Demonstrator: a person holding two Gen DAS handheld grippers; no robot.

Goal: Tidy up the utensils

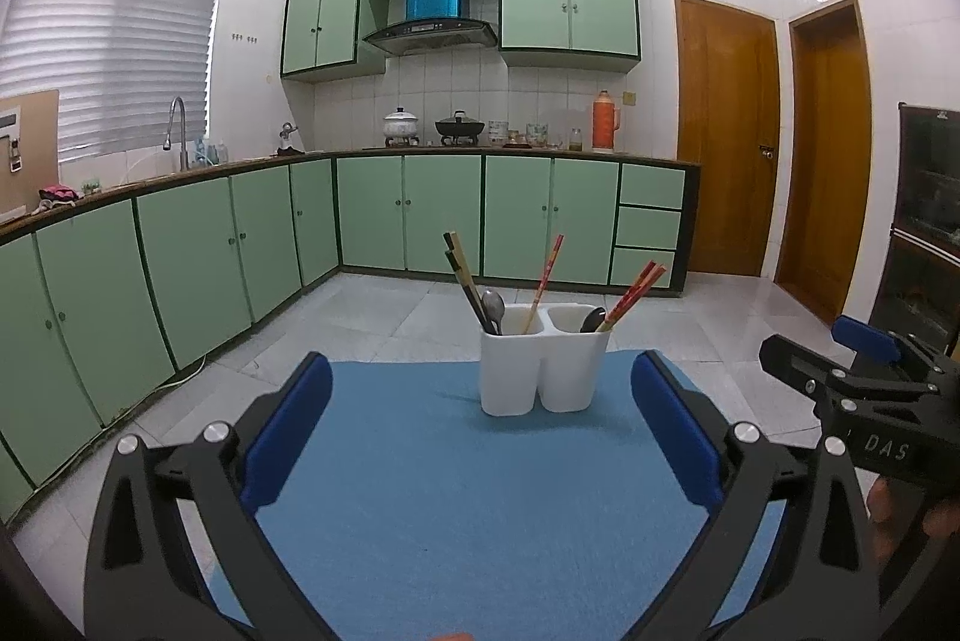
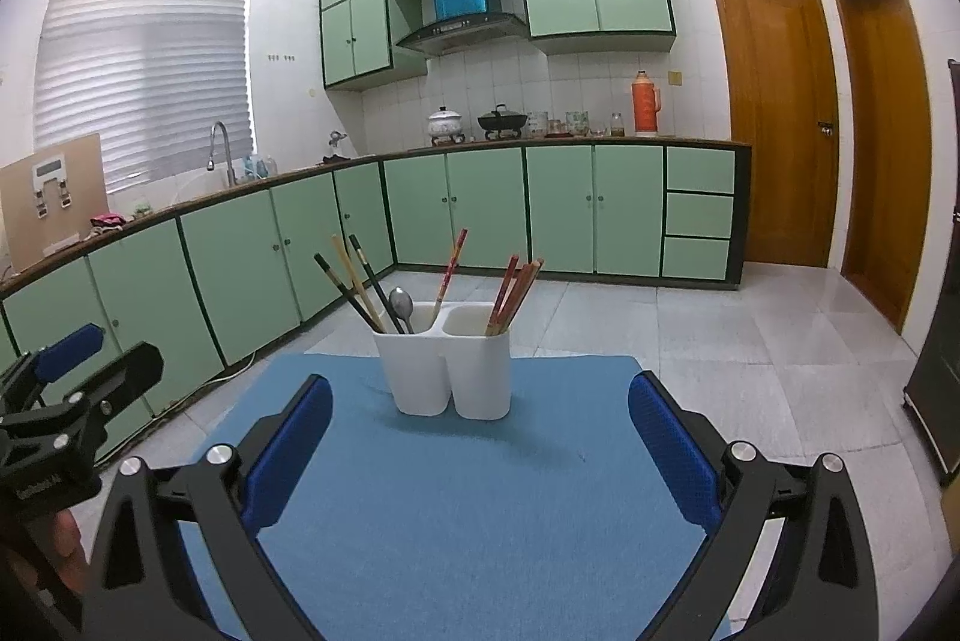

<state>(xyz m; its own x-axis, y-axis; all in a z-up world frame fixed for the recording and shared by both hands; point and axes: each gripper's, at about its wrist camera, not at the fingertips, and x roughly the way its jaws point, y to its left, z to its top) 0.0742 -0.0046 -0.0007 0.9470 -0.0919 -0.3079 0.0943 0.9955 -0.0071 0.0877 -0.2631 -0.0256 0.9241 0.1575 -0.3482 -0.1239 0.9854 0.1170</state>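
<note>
A white two-compartment utensil holder point(image 1: 543, 368) point(image 2: 447, 371) stands near the far edge of a blue mat point(image 1: 450, 491) point(image 2: 456, 497). Its left compartment holds dark and pale chopsticks point(image 1: 465, 281) point(image 2: 357, 284), a metal spoon point(image 1: 493, 308) point(image 2: 401, 306) and one red chopstick point(image 1: 543, 284) point(image 2: 449, 269). The right compartment holds red chopsticks point(image 1: 636, 293) point(image 2: 515, 290) and, in the left wrist view, a dark spoon point(image 1: 594, 318). My left gripper point(image 1: 480, 428) is open and empty, short of the holder. My right gripper point(image 2: 480, 431) is likewise open and empty.
Each gripper shows at the other view's edge point(image 1: 864, 389) point(image 2: 66, 401), held by a hand. Beyond the mat lie a tiled floor point(image 1: 690, 323), green kitchen cabinets point(image 1: 420, 215) with a worktop, sink tap point(image 1: 175, 131), pots, an orange flask point(image 1: 606, 122), and wooden doors point(image 1: 729, 143).
</note>
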